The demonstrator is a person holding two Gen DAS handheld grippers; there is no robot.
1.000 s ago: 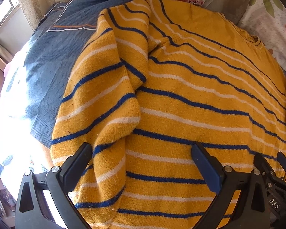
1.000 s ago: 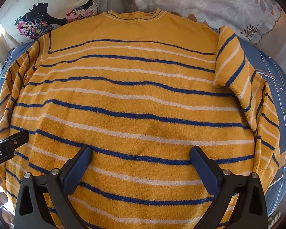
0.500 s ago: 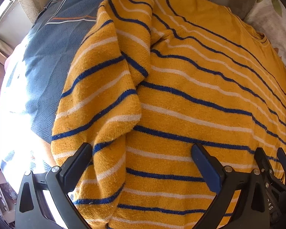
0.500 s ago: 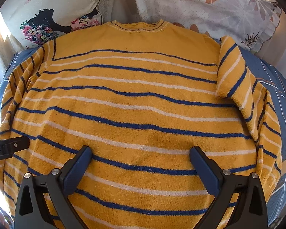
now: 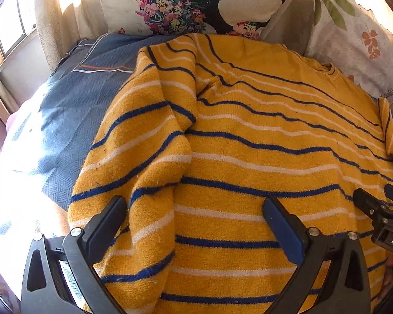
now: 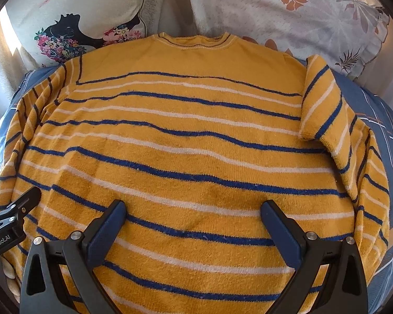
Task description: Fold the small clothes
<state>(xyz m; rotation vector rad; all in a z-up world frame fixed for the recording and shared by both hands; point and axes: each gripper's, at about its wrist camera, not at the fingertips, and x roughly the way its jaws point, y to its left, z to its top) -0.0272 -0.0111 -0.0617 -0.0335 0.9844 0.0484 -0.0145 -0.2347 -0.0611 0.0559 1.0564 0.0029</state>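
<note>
A yellow sweater (image 6: 186,141) with blue and white stripes lies spread flat on a blue bedcover, collar (image 6: 194,42) at the far end. Its left sleeve (image 5: 144,141) is folded in over the body in the left wrist view; the right sleeve (image 6: 321,104) is folded in at the right. My left gripper (image 5: 195,217) is open and empty, hovering over the sweater's lower left part. My right gripper (image 6: 194,219) is open and empty over the lower middle of the sweater. Each gripper shows at the edge of the other's view.
The blue bedcover (image 5: 65,120) shows on the left and also on the right (image 6: 380,120). A floral cushion (image 5: 191,2) and a leaf-print pillow (image 6: 301,10) stand behind the collar. A window (image 5: 10,34) is at the far left.
Both grippers have pulled back and tilted up, so the cushions behind the sweater come into view. The sweater has not moved. Both stay open.
</note>
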